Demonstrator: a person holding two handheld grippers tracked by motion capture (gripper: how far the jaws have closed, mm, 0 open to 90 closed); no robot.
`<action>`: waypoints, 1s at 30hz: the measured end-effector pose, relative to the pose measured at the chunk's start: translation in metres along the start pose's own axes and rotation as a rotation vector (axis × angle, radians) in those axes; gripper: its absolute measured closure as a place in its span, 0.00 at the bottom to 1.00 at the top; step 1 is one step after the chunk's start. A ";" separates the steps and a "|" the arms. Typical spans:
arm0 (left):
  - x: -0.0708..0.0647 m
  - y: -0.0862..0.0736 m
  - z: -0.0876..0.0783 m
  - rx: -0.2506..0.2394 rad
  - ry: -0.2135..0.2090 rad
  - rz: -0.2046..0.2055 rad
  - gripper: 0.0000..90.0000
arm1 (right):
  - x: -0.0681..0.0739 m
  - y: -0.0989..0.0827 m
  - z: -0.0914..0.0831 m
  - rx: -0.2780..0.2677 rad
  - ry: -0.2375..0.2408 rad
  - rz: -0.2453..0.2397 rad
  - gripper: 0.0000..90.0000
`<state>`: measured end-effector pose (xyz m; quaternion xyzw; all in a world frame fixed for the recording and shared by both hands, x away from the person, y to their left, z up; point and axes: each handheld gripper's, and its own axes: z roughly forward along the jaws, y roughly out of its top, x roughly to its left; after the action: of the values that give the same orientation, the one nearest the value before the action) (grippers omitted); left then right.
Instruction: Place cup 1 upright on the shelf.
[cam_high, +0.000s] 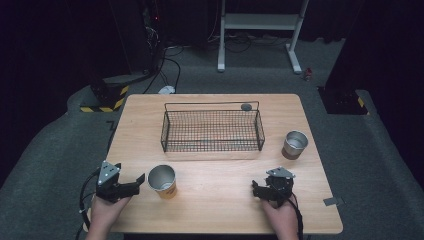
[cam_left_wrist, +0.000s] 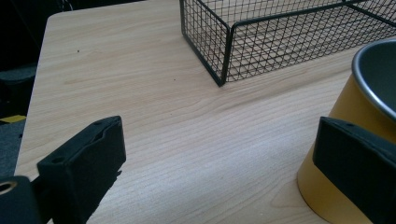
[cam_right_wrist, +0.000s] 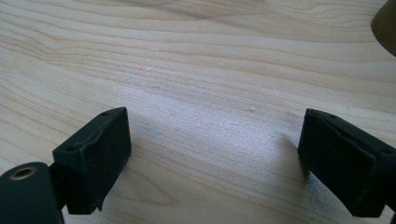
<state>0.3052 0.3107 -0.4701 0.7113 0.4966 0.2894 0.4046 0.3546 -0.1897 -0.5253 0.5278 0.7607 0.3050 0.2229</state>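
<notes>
Pale woodgrain table (cam_high: 220, 200), black wire-mesh basket (cam_high: 212, 131), yellow steel-rimmed cup (cam_high: 163, 181) — both grippers' fingers spread wide, empty

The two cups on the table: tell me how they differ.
The yellow cup stands near the table's front, close to the left gripper; the brown cup stands farther back on the right, beside the wire basket. The yellow cup has a yellow outer wall, while the brown cup's is dark brown. The yellow cup looks somewhat larger. Both stand upright, open side up, with shiny metal rims and insides.
</notes>
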 end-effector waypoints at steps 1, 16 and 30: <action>0.000 0.000 0.000 -0.002 0.001 -0.001 0.03 | 0.000 0.000 0.000 0.000 0.000 0.000 0.10; -0.001 0.009 -0.015 -0.062 -0.007 -0.017 0.02 | 0.000 0.000 0.000 0.000 0.000 0.000 0.10; -0.013 0.016 -0.022 -0.093 -0.061 -0.022 0.02 | 0.000 0.000 0.000 0.000 -0.002 0.000 0.10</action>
<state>0.2907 0.3021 -0.4448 0.6946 0.4779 0.2860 0.4554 0.3545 -0.1896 -0.5253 0.5279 0.7607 0.3045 0.2236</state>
